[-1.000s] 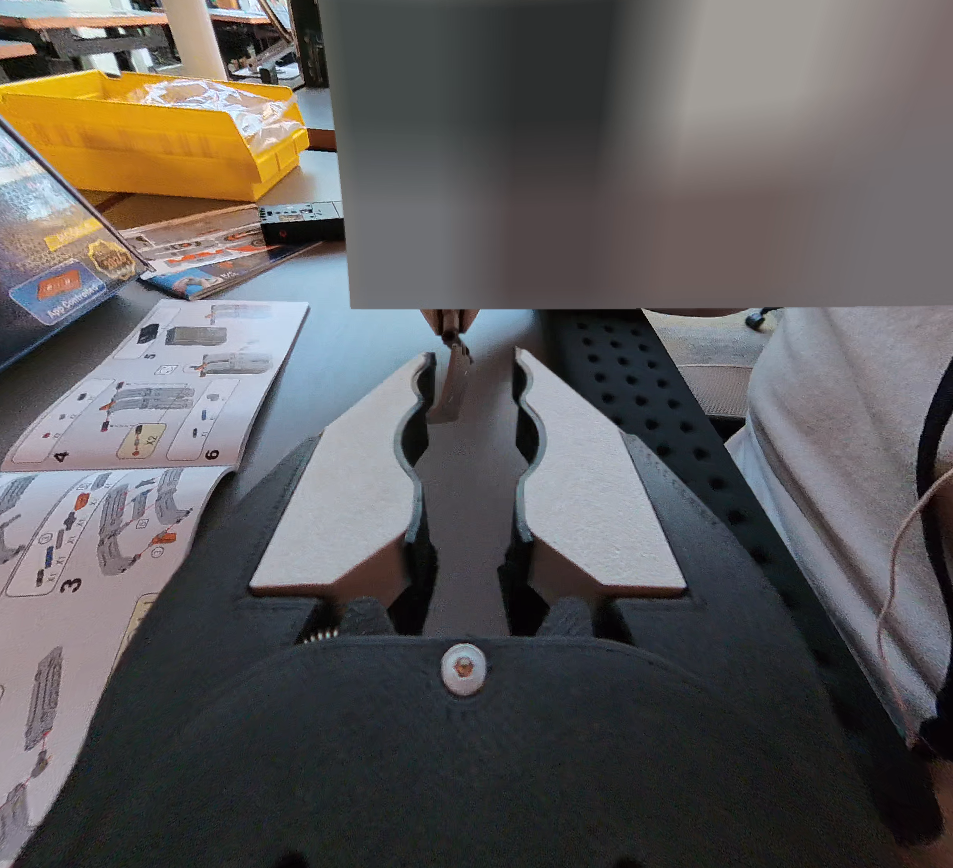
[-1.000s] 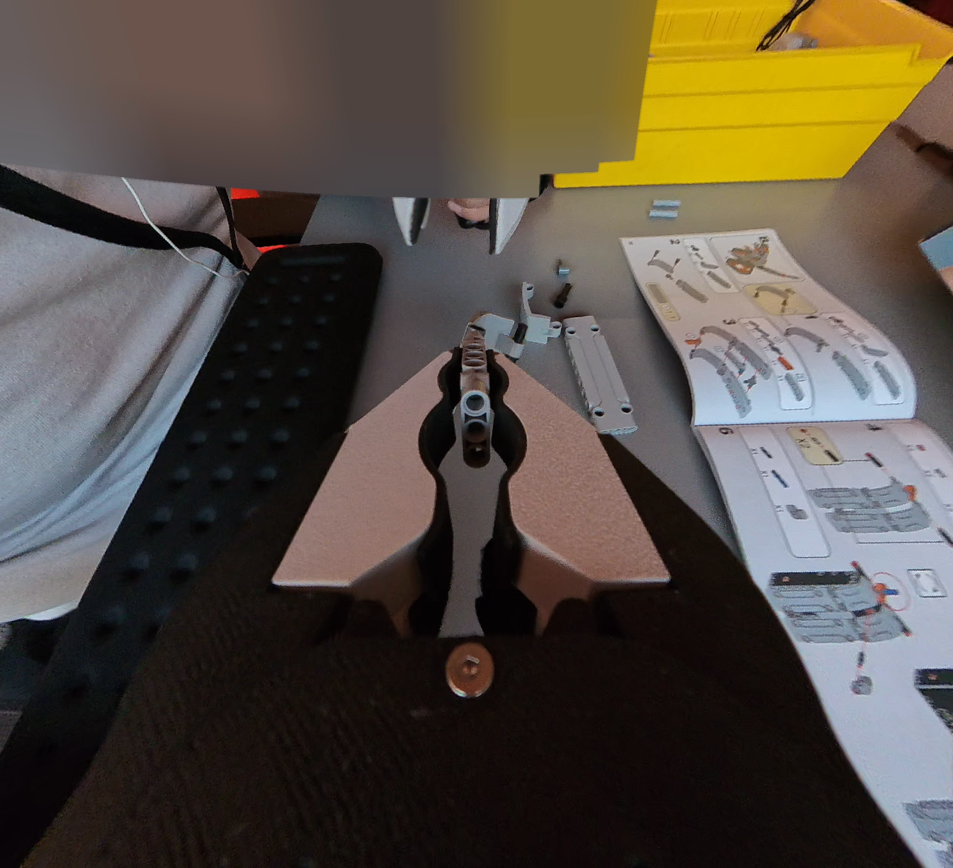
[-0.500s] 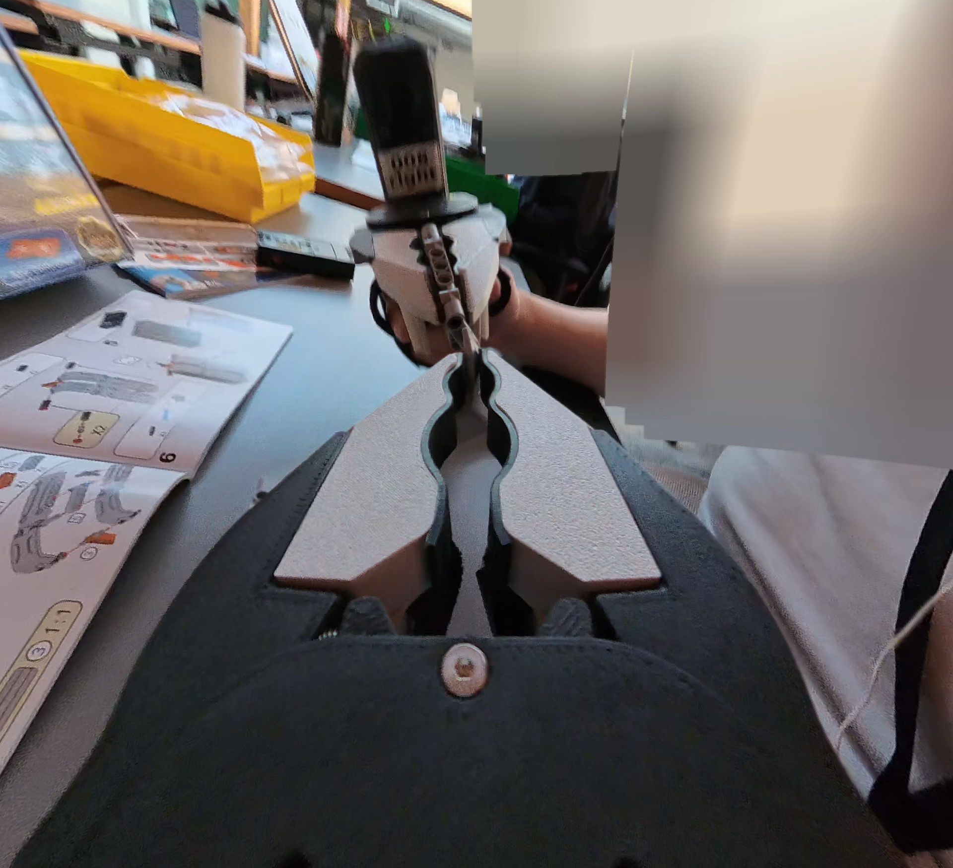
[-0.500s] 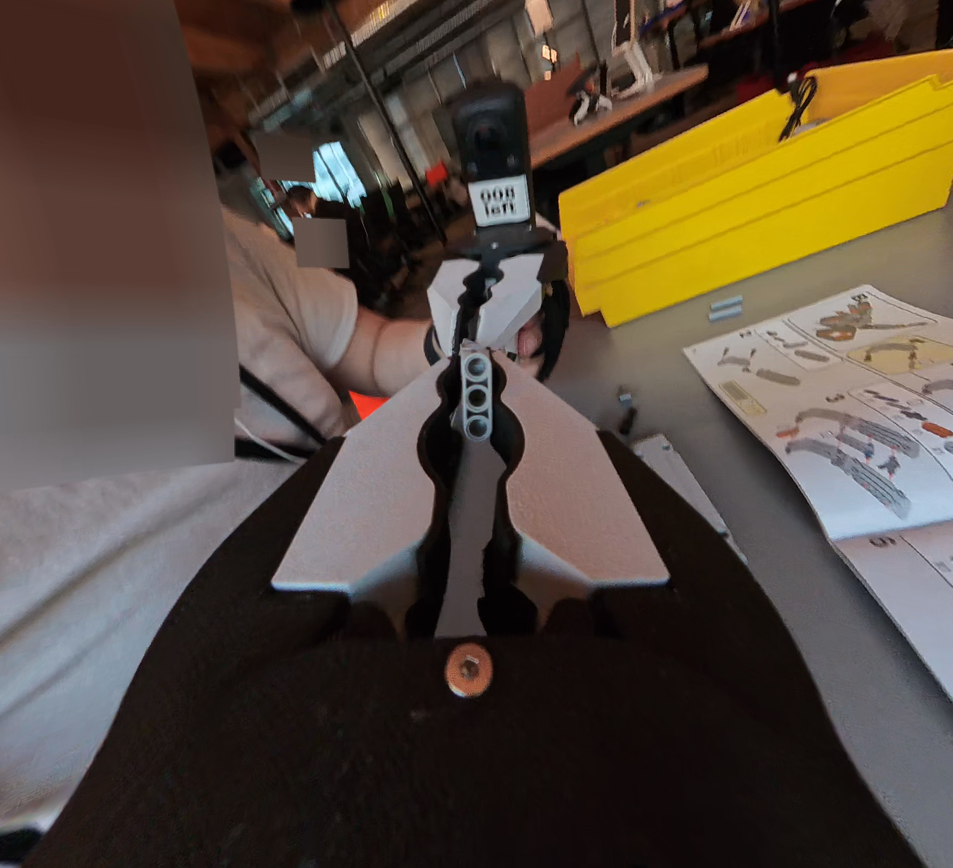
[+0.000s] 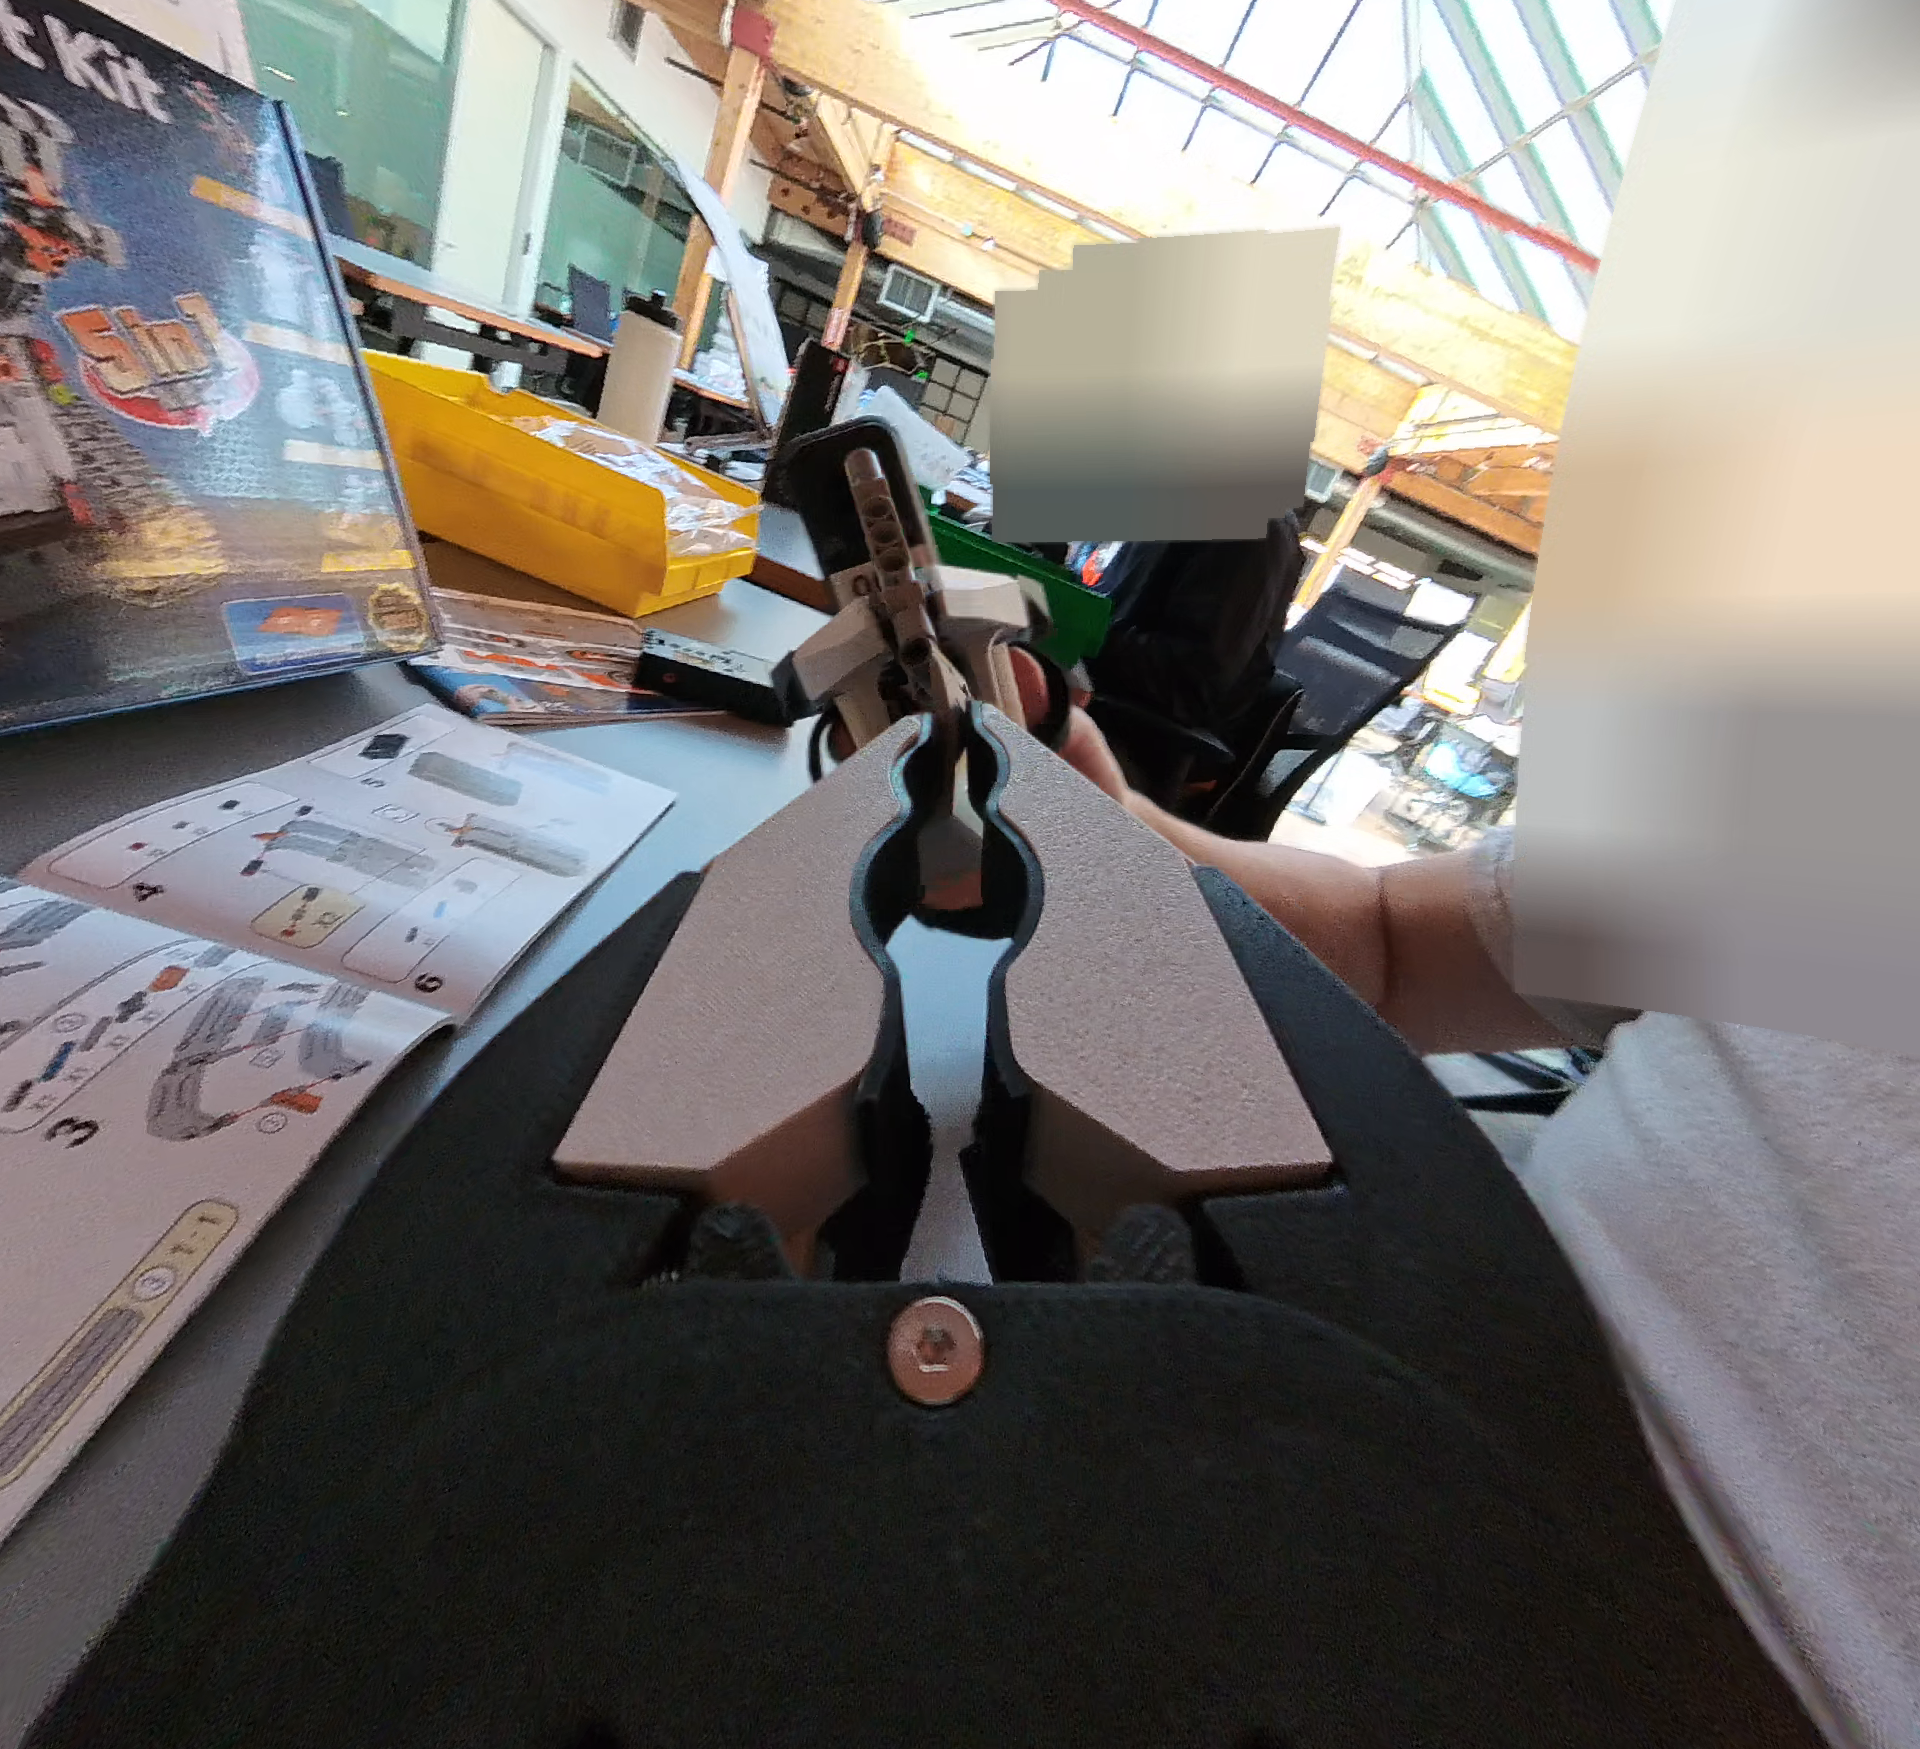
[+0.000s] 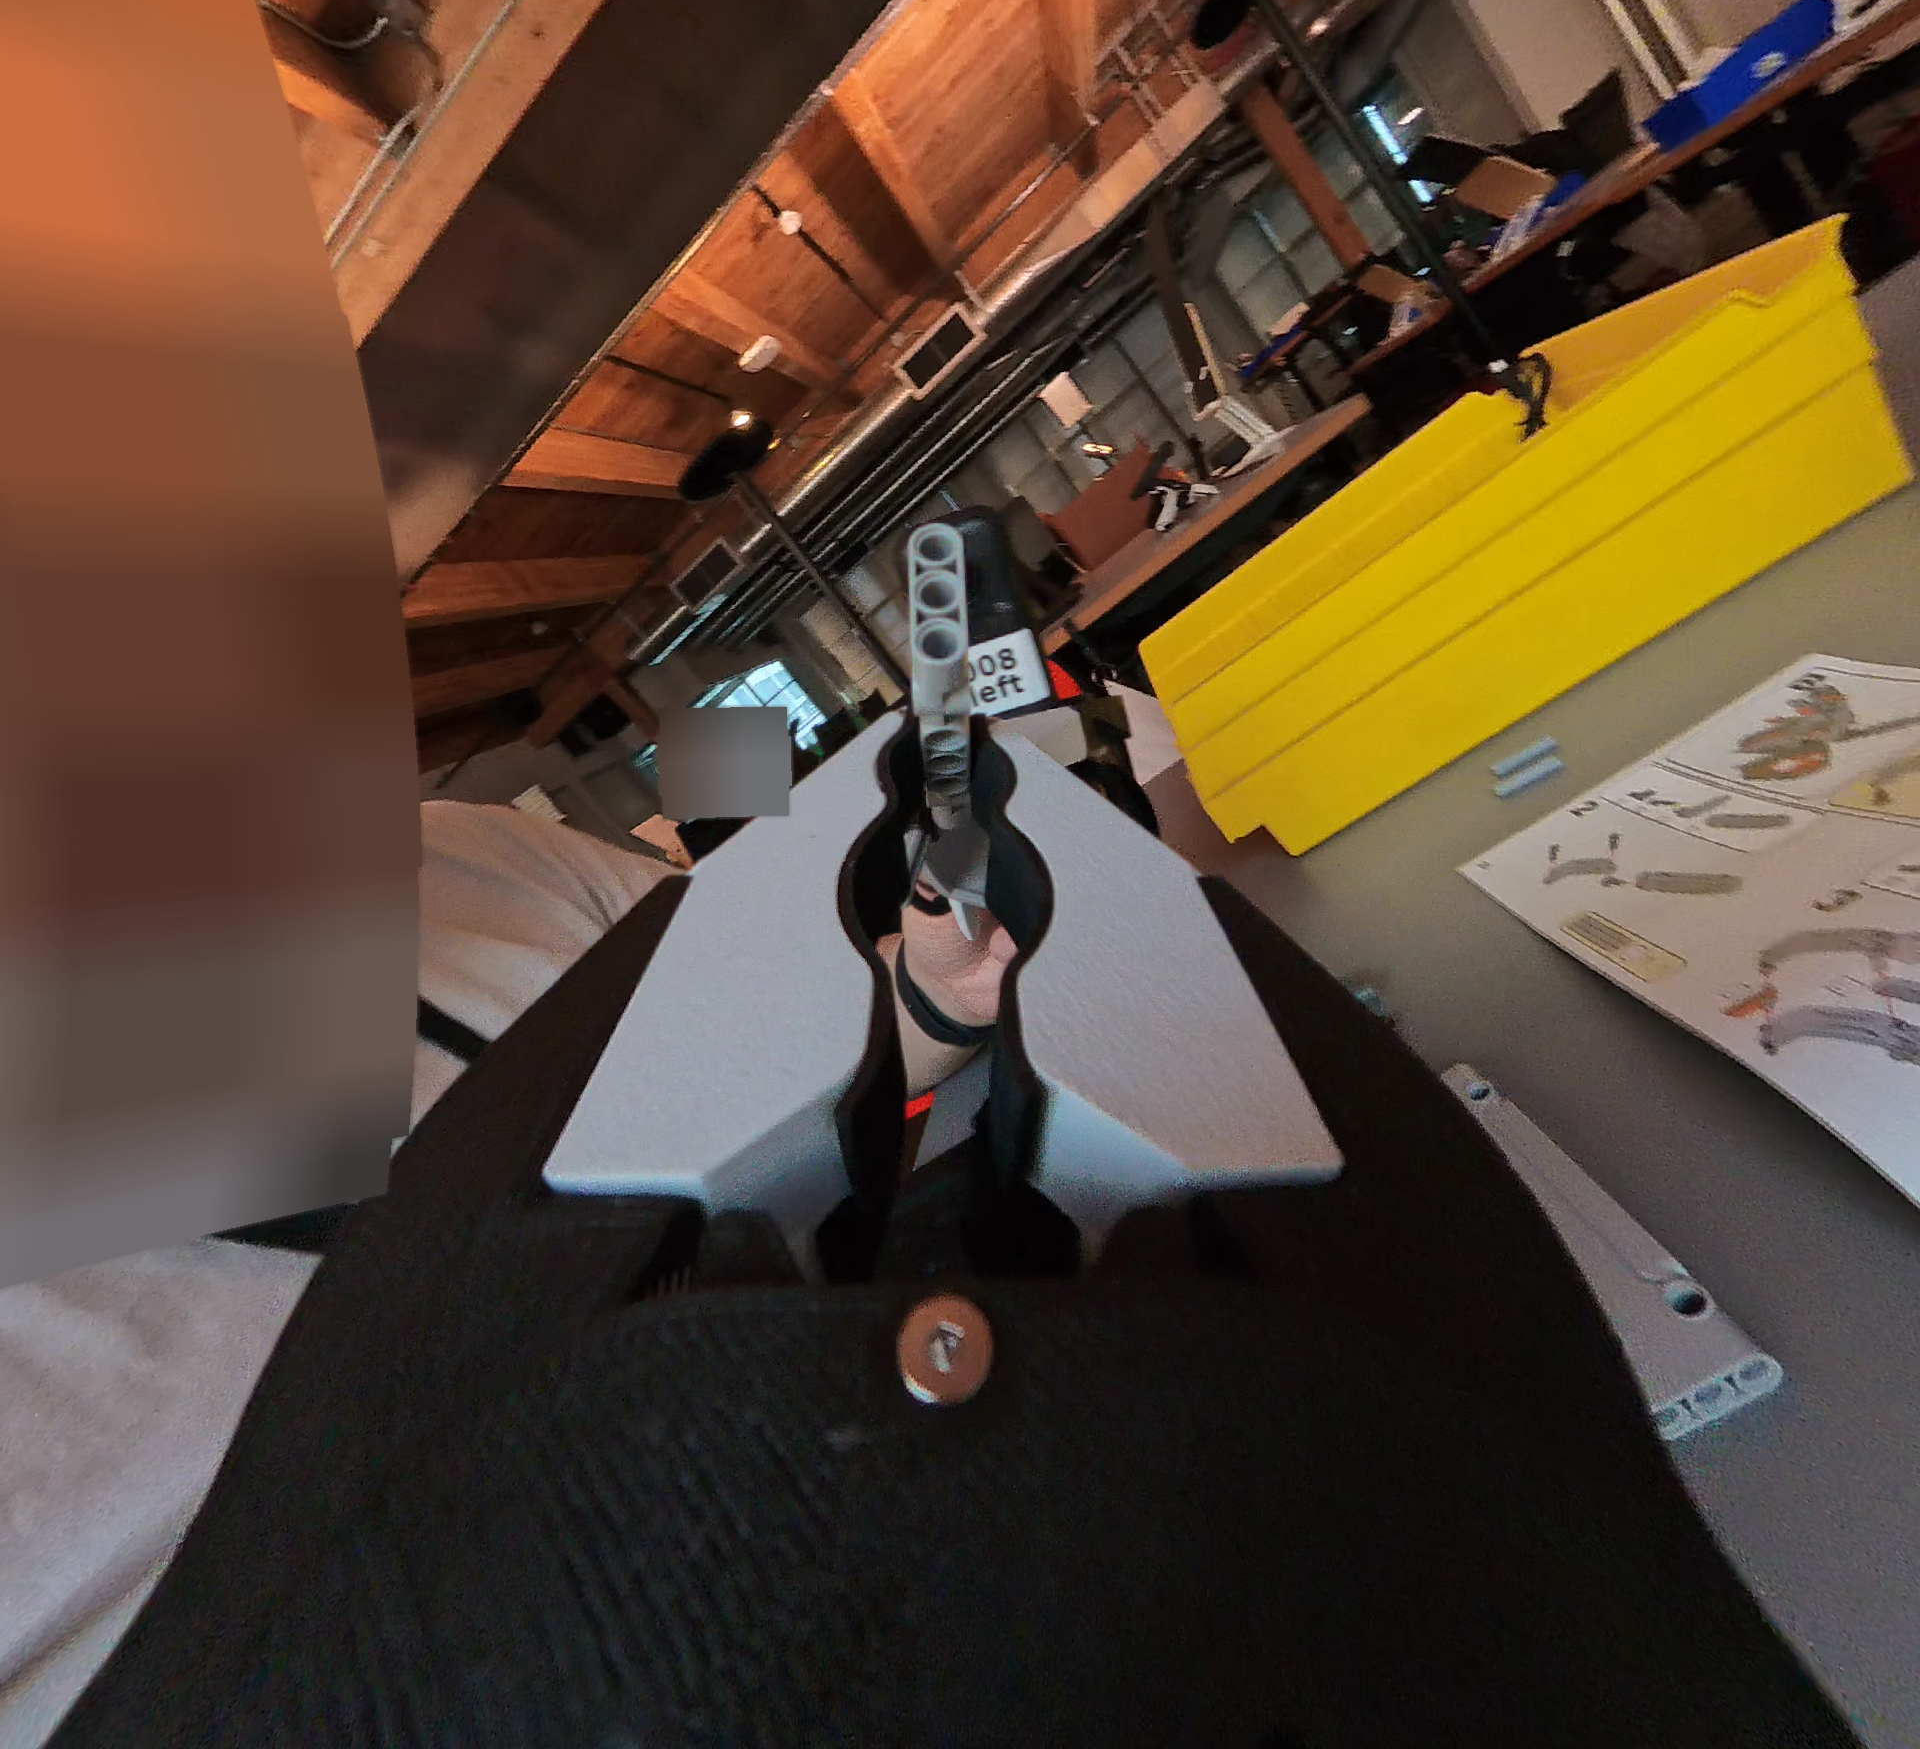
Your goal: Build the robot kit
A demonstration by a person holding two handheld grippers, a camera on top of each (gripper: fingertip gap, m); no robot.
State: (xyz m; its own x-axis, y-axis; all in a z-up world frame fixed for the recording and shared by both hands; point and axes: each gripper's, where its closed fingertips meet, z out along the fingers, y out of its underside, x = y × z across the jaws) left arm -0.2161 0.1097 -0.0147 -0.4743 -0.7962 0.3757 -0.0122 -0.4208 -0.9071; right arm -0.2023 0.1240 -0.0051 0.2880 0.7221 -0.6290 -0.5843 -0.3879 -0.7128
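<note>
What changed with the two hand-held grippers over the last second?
The left hand-held gripper closed on the grey holed beam that the right hand-held gripper already held. Both lifted off the table and tilted upward. The instruction booklet and yellow bin stayed put.

Box [image 5: 156, 411] cut off at left edge, left wrist view. Booklet [image 6: 1756, 858] cut off at right edge, right wrist view. Beam [image 6: 940, 660] lower end hidden between right gripper [image 6: 943, 743] fingertips; grip contact indiscernible. Plate [image 6: 1621, 1252] partly hidden behind gripper body.
</note>
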